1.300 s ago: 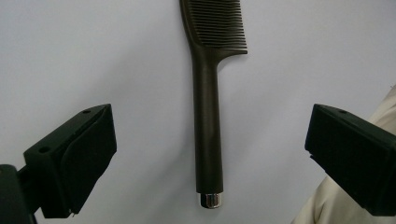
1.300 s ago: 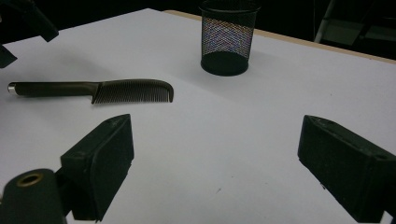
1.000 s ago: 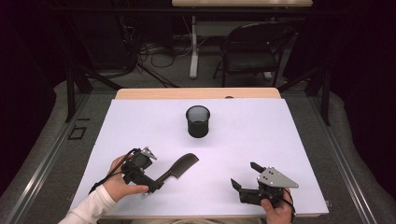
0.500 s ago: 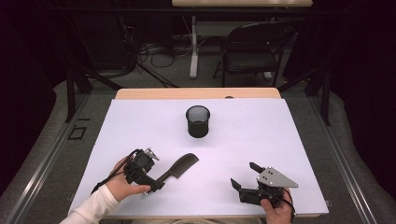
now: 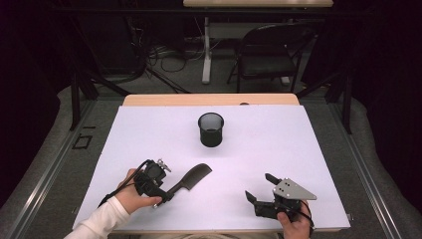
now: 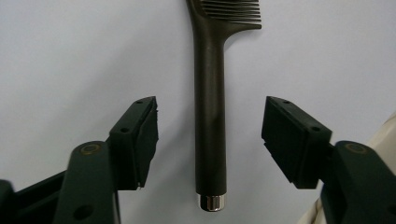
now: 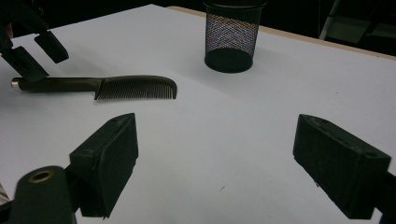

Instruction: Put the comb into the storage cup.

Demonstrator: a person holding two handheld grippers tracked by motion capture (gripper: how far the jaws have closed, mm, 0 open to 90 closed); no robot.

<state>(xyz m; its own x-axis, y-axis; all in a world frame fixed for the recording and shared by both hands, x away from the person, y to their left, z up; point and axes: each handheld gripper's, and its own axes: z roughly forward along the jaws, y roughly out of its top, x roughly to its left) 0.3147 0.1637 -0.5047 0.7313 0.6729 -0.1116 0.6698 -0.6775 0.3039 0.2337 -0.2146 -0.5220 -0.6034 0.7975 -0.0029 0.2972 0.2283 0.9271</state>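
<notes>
White table (image 5: 308, 149) before a dark room; both tools apart, left (image 6: 210, 135) closing around comb handle (image 6: 210, 116).

No lettering, label, brand mark, number or sign can be read anywhere — not in the high view, and not in either gripper view.
</notes>
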